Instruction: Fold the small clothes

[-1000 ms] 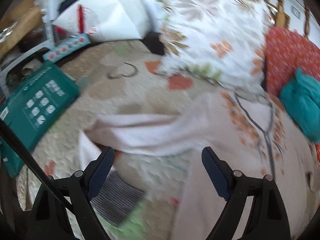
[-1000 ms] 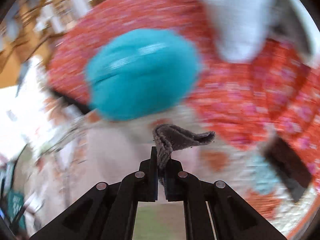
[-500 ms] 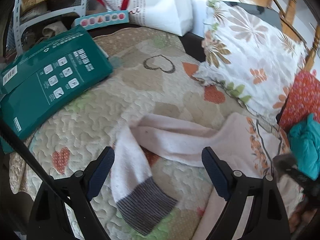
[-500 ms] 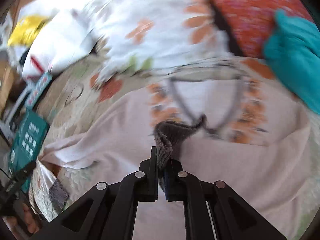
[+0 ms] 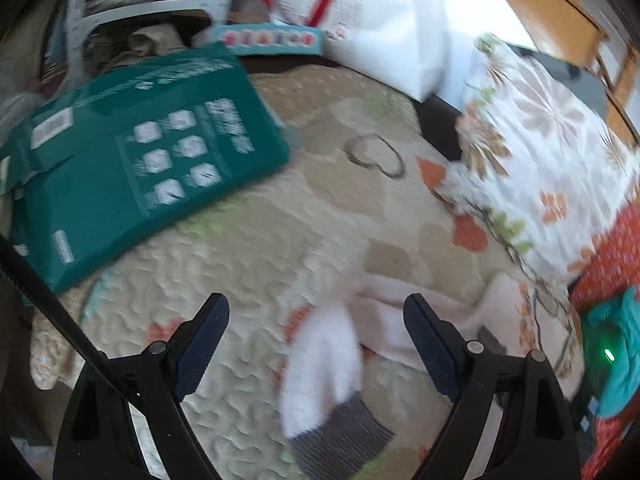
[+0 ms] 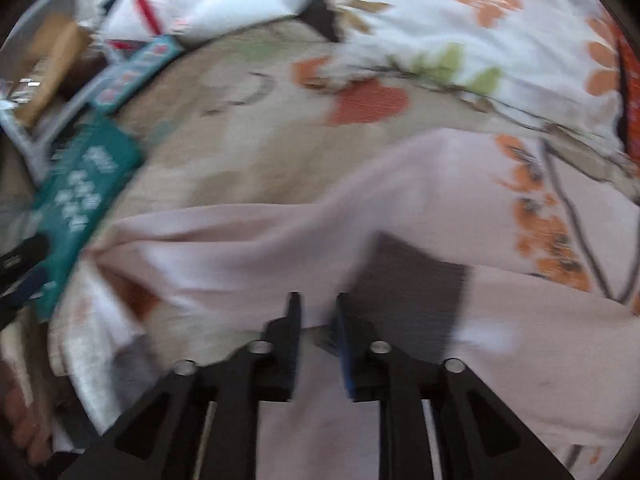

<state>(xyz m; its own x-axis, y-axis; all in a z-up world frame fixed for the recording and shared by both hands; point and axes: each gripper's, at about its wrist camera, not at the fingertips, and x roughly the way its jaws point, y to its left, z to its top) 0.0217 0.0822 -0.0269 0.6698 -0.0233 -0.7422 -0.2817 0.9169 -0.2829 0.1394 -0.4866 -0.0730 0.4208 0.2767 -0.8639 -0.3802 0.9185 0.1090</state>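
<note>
a green box [image 5: 132, 176] and a flowered pillow [image 5: 552, 168] crowd the quilt [image 5: 280, 240] around the pale pink garment [image 6: 400, 216], which lies spread beside the pillow. the left gripper [image 5: 316, 316] hangs with fingers wide apart over a white, grey-cuffed sleeve [image 5: 324, 376]; the right gripper [image 6: 316, 308] sits slightly parted, empty, over the blurred cloth.

We are in a home bedroom. We see a bed covered by a quilt [image 5: 304, 240] stitched with hearts, a floral pillow [image 5: 552, 168] against a wooden headboard [image 5: 560, 12], and a red patterned cushion [image 5: 616, 248] beside it. A teal package [image 5: 132, 176], a white paper bag [image 5: 372, 28] and a cluttered grey shelf rack [image 5: 132, 8] crowd the bedside. A pale pink garment [image 6: 360, 224] lies across the quilt.
</note>
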